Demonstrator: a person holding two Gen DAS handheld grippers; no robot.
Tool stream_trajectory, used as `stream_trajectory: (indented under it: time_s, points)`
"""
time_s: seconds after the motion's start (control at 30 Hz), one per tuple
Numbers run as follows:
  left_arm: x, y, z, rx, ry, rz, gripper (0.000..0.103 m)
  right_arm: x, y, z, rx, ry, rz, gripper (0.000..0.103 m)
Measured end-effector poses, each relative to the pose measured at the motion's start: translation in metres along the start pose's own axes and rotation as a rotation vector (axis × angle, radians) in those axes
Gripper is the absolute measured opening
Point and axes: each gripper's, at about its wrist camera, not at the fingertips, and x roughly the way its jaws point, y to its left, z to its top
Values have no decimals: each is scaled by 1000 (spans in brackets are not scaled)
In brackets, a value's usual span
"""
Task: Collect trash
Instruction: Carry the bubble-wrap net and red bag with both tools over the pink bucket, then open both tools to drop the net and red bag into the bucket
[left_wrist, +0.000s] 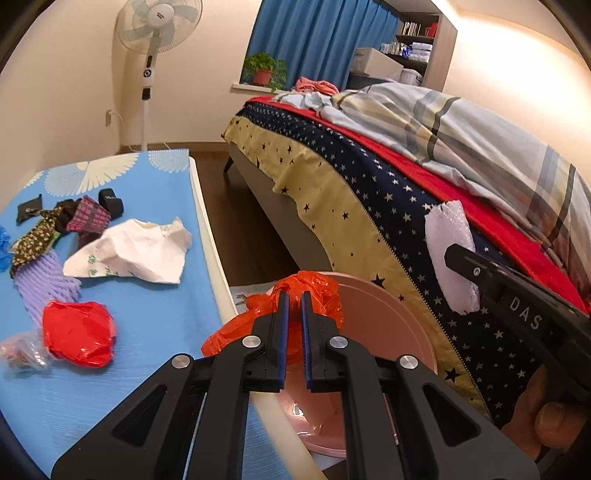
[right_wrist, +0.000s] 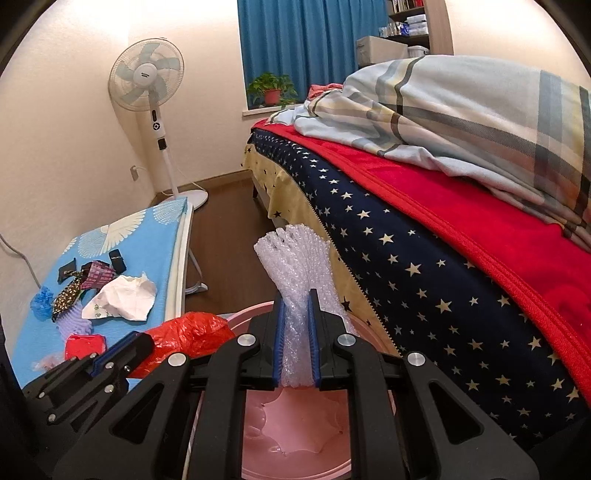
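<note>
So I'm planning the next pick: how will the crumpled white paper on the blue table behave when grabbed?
The crumpled white paper looks thin and creased, so probably very light and floppy. Its raised folds should give a tool an edge to pinch, but it may deform or tear. It rests on the blue table, unlikely to roll.

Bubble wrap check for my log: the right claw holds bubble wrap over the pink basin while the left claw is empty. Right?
Not quite. The left claw grips an orange plastic bag, as the left wrist view shows. The right claw does hold the bubble wrap over the pink basin.

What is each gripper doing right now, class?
Left gripper: closed on the orange plastic bag.
Right gripper: closed on the bubble wrap.
</note>
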Motion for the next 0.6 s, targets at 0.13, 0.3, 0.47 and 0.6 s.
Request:
stream_trajectory:
  time_s: [0.13, 0.3, 0.47, 0.6]
  points:
    - [6, -2, -3, 3, 19, -10, 6, 4, -1, -1, 4, 6, -10, 14]
    - [13, -3, -7, -6, 39, -27, 6, 5, -4, -1, 15, 7, -25, 15]
    - [19, -3, -10, -20, 63, -56, 7, 6, -7, -1, 21, 12, -40, 17]
    - [20, 2, -11, -54, 63, -61, 14, 4, -8, -1, 30, 5, -53, 37]
